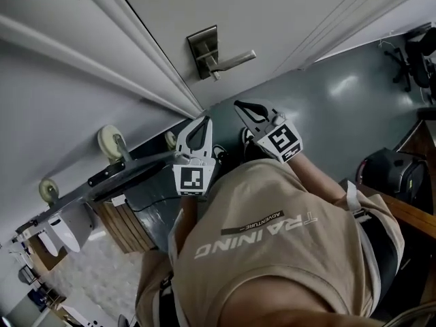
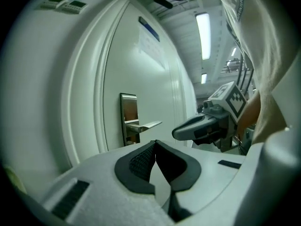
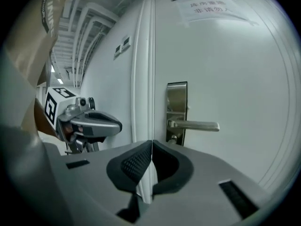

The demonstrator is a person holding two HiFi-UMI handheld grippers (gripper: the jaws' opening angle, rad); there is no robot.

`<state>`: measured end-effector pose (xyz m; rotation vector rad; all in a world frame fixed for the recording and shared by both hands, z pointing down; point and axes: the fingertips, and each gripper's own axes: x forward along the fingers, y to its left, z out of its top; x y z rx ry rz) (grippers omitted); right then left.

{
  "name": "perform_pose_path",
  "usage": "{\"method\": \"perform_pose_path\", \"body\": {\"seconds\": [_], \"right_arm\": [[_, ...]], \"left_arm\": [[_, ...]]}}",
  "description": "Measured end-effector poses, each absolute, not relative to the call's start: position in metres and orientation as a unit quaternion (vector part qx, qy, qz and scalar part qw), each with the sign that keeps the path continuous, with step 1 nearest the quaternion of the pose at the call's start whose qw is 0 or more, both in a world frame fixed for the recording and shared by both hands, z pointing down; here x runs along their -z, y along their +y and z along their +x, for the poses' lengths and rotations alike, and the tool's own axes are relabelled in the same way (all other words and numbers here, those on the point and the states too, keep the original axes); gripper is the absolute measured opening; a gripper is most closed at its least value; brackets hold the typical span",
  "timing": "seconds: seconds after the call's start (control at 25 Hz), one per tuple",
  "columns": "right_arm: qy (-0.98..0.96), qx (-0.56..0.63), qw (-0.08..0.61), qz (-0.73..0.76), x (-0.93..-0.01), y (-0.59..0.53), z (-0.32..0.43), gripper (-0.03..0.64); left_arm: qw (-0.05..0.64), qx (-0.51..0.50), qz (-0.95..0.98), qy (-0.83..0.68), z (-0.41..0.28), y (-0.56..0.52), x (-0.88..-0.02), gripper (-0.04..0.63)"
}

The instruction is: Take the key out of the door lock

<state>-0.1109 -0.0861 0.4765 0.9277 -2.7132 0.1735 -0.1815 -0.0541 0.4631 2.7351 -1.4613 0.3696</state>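
Key [image 3: 173,137] tiny, metallic, below lever handle [image 3: 195,125]

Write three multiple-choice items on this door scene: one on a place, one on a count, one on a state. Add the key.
1. In the right gripper view, where is the left hand-held gripper relative to the plate?
A. left of it, apart
B. right of it
C. pressed on it

2. How many hand-held grippers show in the head view?
A. one
B. two
C. none

3. How do the jaws of the right hand-held gripper stand?
A. wide apart
B. shut on a key
C. shut, nothing between them

Key:
1 A: it shows left of the plate, with bare door between them.
2 B: both show side by side below the lever, each with its marker cube.
3 C: in its own view the pads meet and nothing sits between them.
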Motion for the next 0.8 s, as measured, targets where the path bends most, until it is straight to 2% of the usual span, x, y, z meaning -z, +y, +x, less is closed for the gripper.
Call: {"method": "perform_pose_path", "body": {"seconds": [0.08, 0.2, 0.4, 0.52, 0.8], "right_arm": [[-0.932, -0.101, 0.117, 0.328, -0.482, -0.083, -0.105, 0.015], [-0.922, -0.12, 0.128, 0.344, -0.488, -0.072, -0.083, 0.015], [-0.914, -0.111, 0.128, 0.368, -0.492, -0.074, -0.067, 0.014], [-0.93, -0.102, 0.099, 0.34, -0.473, -0.072, -0.079, 0.015], [-0.952, -0.035, 0.109, 0.283, -0.453, -0.066, -0.094, 0.015]], "left_arm": [[0.022, -0.124, 0.874, -0.469, -0.178, -0.053, -0.479, 0.009], [0.07, -0.105, 0.872, -0.473, -0.164, -0.042, -0.485, 0.009], [0.045, -0.117, 0.884, -0.45, -0.15, -0.035, -0.47, 0.009], [0.049, -0.106, 0.88, -0.46, -0.154, -0.036, -0.459, 0.009], [0.058, -0.09, 0.842, -0.529, -0.174, -0.023, -0.44, 0.009]]}}
